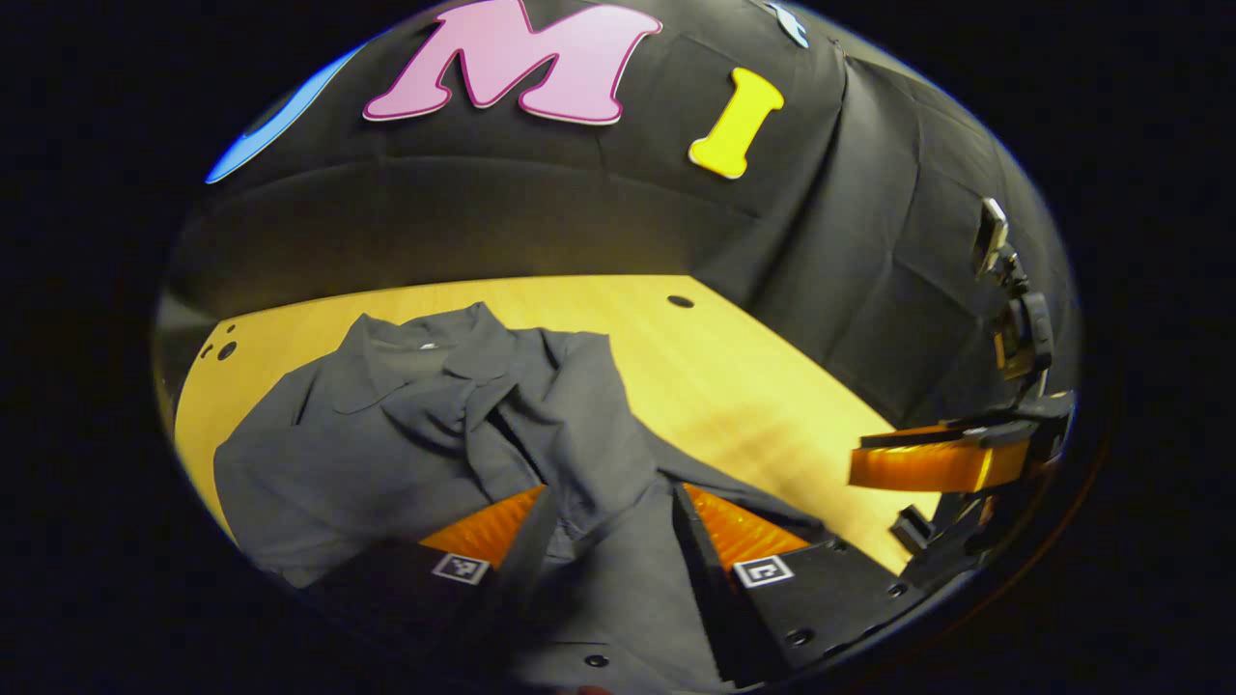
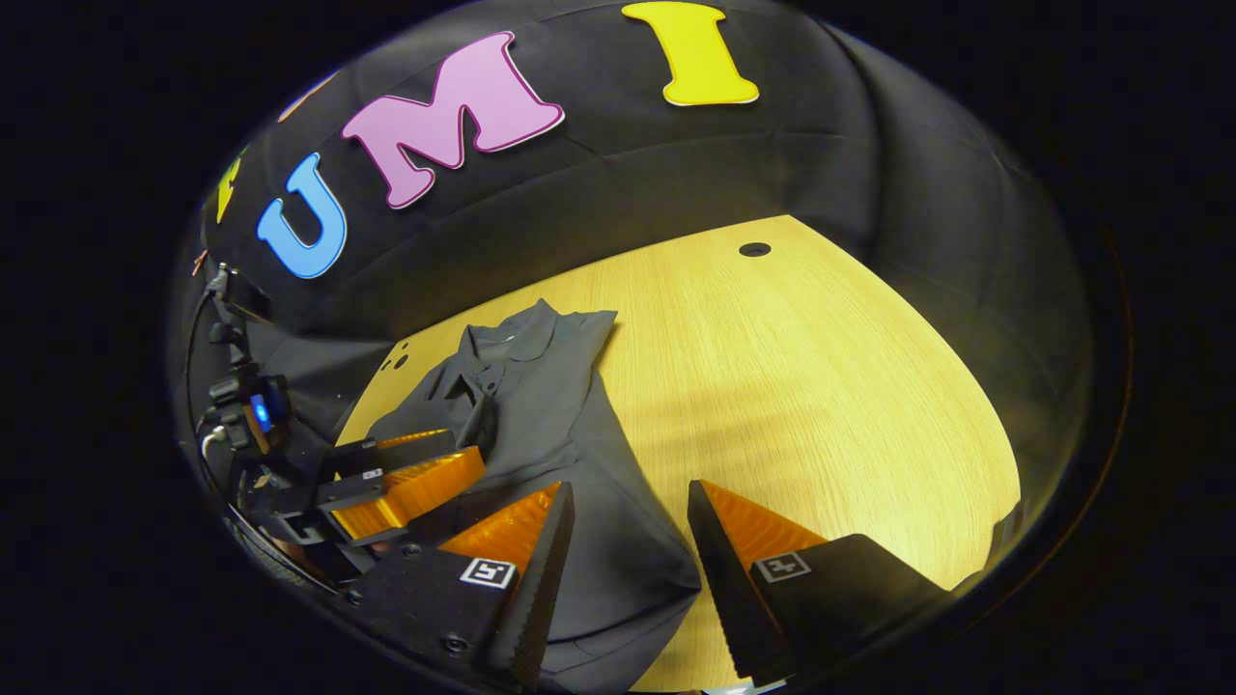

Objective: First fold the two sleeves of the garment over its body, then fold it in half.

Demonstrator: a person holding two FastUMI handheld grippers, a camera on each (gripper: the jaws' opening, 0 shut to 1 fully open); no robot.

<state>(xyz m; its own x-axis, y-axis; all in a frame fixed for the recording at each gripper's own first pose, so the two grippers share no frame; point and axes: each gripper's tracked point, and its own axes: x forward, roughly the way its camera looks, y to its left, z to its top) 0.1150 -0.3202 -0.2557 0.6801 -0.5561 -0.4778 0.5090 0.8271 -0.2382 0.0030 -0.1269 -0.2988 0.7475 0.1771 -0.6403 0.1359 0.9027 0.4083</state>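
- Lying on a pale wooden table, the dark garment sits toward 9 o'clock; black cloth wall behind.
- Left tool spread apart around a fabric fold; right tool spread apart over the hem.

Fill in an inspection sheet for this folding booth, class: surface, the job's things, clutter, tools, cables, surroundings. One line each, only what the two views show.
Surface: pale wooden table with round holes near its back edge and left corner.
Job's things: dark collared shirt lying on the table, collar toward the wall, cloth rumpled and partly folded over its body.
Clutter: nothing seen.
Tools: left tool open, shirt cloth lying between its fingers; right tool open above the shirt's lower edge, gripping nothing.
Cables: thin wires on the left tool's body, seen from the right gripper view.
Surroundings: black cloth wall behind and beside the table.
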